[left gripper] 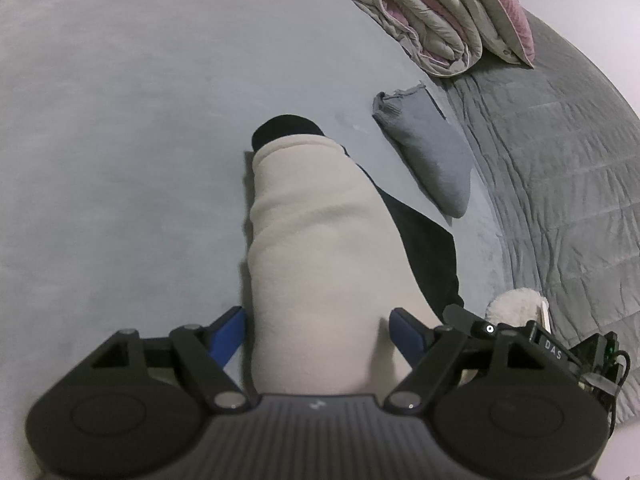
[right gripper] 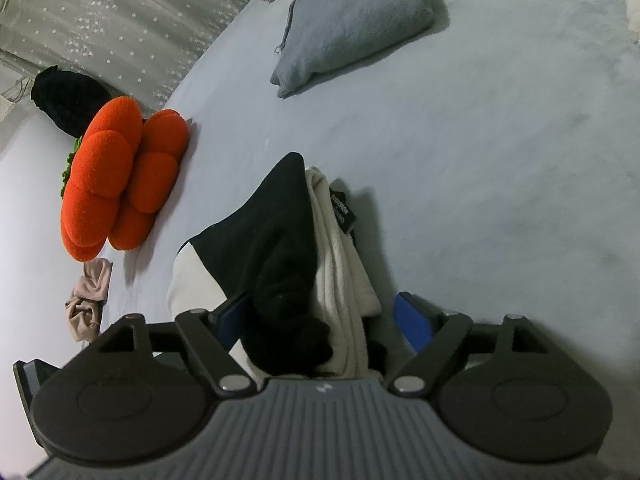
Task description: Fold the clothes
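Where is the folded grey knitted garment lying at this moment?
The folded grey knitted garment lies on the pale blue bed sheet, beyond the cream and black garment. In the left wrist view it lies right of that garment, beside the grey quilted blanket.

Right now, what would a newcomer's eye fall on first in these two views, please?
Probably the bright orange plush cushion, lying at the left of the right wrist view on the pale bedsheet. Next, the cream and black garment stretching away between both tools, then the folded grey garment beyond it.
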The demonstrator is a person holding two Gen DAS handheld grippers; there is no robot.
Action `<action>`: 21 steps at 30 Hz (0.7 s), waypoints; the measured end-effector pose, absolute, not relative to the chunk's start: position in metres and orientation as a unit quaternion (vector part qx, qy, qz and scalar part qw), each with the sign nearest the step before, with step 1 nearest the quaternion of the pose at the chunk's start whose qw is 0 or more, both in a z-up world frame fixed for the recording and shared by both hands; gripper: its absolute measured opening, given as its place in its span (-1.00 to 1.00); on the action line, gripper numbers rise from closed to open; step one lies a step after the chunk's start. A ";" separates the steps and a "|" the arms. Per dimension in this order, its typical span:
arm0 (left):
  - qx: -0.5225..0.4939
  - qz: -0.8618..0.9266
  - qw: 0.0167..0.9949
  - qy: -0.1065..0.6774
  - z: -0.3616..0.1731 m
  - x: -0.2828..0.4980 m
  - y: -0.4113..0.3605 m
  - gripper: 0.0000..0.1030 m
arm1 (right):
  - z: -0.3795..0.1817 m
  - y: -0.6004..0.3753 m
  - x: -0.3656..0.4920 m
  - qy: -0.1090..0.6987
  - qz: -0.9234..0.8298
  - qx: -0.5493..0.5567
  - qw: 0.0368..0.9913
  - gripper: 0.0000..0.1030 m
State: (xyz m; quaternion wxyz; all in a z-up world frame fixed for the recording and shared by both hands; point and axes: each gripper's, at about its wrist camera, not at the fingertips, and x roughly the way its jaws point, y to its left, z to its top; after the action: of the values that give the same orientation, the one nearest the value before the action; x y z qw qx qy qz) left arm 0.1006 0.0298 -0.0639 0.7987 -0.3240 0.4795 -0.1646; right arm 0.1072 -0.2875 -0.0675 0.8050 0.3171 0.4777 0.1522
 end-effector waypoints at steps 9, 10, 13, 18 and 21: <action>-0.344 -0.174 0.796 0.467 -0.070 0.104 0.026 0.54 | -0.076 -0.283 0.113 0.469 0.164 0.325 0.805 0.61; -0.350 -0.173 0.795 0.465 -0.071 0.105 0.026 0.55 | -0.077 -0.282 0.114 0.467 0.166 0.325 0.805 0.61; -0.371 -0.170 0.791 0.456 -0.075 0.107 0.026 0.56 | -0.079 -0.276 0.116 0.463 0.169 0.323 0.808 0.62; -0.378 -0.162 0.799 0.438 -0.076 0.105 0.022 0.44 | -0.080 -0.266 0.117 0.455 0.169 0.312 0.817 0.53; -0.372 -0.150 0.808 0.432 -0.076 0.103 0.022 0.21 | -0.081 -0.263 0.118 0.452 0.168 0.316 0.817 0.33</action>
State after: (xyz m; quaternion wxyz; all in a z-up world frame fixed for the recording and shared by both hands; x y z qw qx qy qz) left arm 0.1034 0.0221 -0.0762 0.8078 -0.3720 0.4320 -0.1498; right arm 0.1184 -0.2632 -0.0812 0.8170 0.3163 0.4520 0.1678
